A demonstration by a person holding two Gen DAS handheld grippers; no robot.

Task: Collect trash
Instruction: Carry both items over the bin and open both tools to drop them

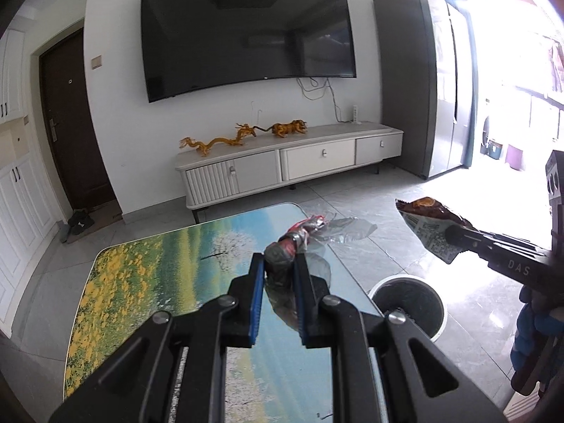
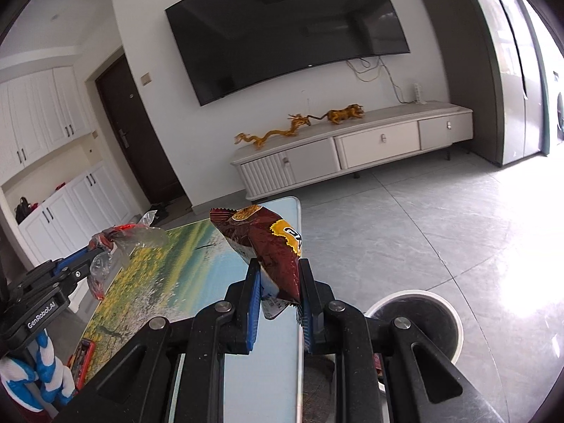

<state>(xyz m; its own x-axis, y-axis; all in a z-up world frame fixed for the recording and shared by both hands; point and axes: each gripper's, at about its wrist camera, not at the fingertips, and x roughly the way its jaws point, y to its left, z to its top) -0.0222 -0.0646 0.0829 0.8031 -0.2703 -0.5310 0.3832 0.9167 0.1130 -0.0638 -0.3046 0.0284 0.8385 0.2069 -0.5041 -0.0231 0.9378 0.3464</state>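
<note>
1. Your left gripper (image 1: 280, 264), black with blue pads, is clamped on a crumpled clear plastic wrapper with red print (image 1: 299, 243), holding it in the air above the table.
2. Your right gripper (image 2: 278, 278) pinches a dark brown snack packet with a yellow label (image 2: 271, 243), also lifted off the tabletop.
3. Both pieces of trash hang over the landscape-printed rectangular table (image 1: 148, 275), the brown packet near its far right corner.
4. The round white-rimmed bin with a dark liner (image 1: 410, 303) stands on the grey tiled floor just beside the table's right edge.
5. Your blue-and-white gloved hand (image 2: 35, 380) grips the left handle.
</note>
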